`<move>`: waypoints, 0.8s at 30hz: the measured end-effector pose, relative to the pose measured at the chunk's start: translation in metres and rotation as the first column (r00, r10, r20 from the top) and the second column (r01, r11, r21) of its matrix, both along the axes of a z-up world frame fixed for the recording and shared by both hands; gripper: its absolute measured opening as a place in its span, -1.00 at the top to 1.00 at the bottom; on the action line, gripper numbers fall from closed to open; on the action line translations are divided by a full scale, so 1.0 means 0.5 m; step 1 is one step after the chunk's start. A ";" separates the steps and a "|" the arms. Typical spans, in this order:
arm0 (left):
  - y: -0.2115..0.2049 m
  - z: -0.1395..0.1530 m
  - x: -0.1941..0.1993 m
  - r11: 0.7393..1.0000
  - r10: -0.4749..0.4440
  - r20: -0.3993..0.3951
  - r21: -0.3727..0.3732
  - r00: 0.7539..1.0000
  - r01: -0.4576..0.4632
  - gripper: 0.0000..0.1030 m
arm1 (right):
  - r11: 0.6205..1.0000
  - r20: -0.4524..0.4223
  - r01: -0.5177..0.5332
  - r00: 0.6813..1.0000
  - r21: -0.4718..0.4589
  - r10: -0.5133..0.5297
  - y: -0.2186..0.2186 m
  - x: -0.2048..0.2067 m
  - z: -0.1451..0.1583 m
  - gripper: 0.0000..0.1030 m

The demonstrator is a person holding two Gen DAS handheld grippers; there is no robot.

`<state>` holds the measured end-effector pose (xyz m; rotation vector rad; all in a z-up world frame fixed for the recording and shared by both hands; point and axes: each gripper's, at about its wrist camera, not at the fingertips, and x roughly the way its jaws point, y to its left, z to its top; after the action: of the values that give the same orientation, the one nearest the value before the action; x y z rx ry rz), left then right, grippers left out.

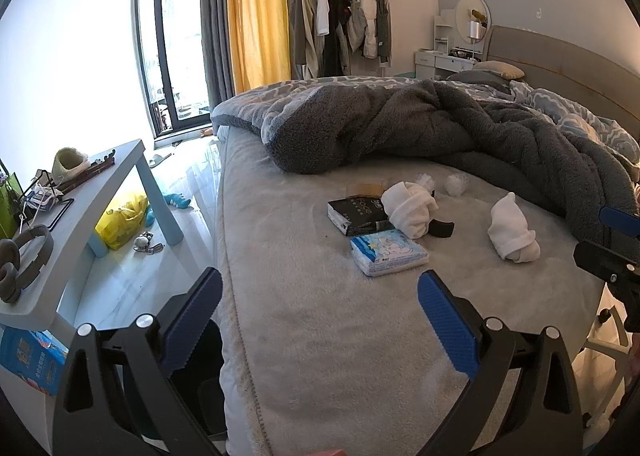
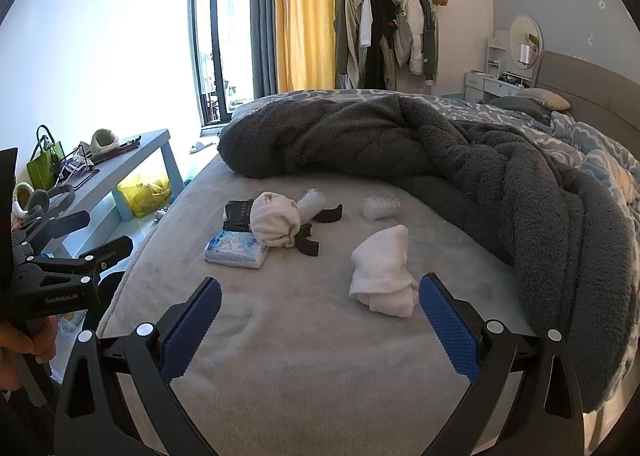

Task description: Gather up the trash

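Litter lies on the grey bed sheet (image 1: 320, 336): a blue-and-white tissue pack (image 1: 388, 252), a black packet (image 1: 356, 214), a brown cardboard scrap (image 1: 364, 189) and crumpled clear plastic (image 1: 456, 184). Two rolled white socks (image 1: 410, 208) (image 1: 512, 234) and a black clip (image 1: 442, 228) lie among them. My left gripper (image 1: 320, 296) is open over the bed's near edge, short of the tissue pack. My right gripper (image 2: 320, 308) is open and holds nothing. Its right finger sits just beside the nearer white sock (image 2: 384, 272). A second plastic wad (image 2: 312, 202) lies behind the farther sock (image 2: 276, 224).
A bunched dark grey blanket (image 2: 440, 152) covers the far and right part of the bed. Left of the bed stands a pale blue side table (image 1: 80, 208) with headphones (image 1: 24, 260), and a yellow bag (image 1: 120, 216) beneath it. A clothes rack (image 1: 344, 20) stands by the far wall.
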<state>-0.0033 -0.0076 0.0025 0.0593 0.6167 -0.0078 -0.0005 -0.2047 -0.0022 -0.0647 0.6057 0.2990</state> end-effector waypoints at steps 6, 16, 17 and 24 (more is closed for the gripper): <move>0.000 0.002 -0.001 1.000 0.000 -0.004 -0.007 1.000 0.000 -0.94 | 1.000 -0.002 0.001 1.000 0.003 -0.001 0.000 0.002 0.002 -0.94; -0.002 -0.001 -0.001 1.000 -0.004 -0.005 -0.011 1.000 0.004 -0.94 | 1.000 -0.016 -0.002 1.000 0.012 0.003 -0.005 0.002 -0.012 -0.94; -0.002 -0.001 -0.001 1.000 -0.004 -0.005 -0.011 1.000 0.004 -0.94 | 1.000 -0.016 -0.002 1.000 0.012 0.002 -0.006 0.002 -0.012 -0.94; -0.005 -0.004 0.000 1.000 -0.004 -0.007 -0.012 1.000 0.003 -0.94 | 1.000 -0.017 -0.001 1.000 0.012 0.001 -0.007 0.003 -0.010 -0.94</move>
<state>-0.0031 -0.0100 0.0003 0.0487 0.6235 -0.0151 0.0008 -0.2083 -0.0072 -0.0509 0.6203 0.3048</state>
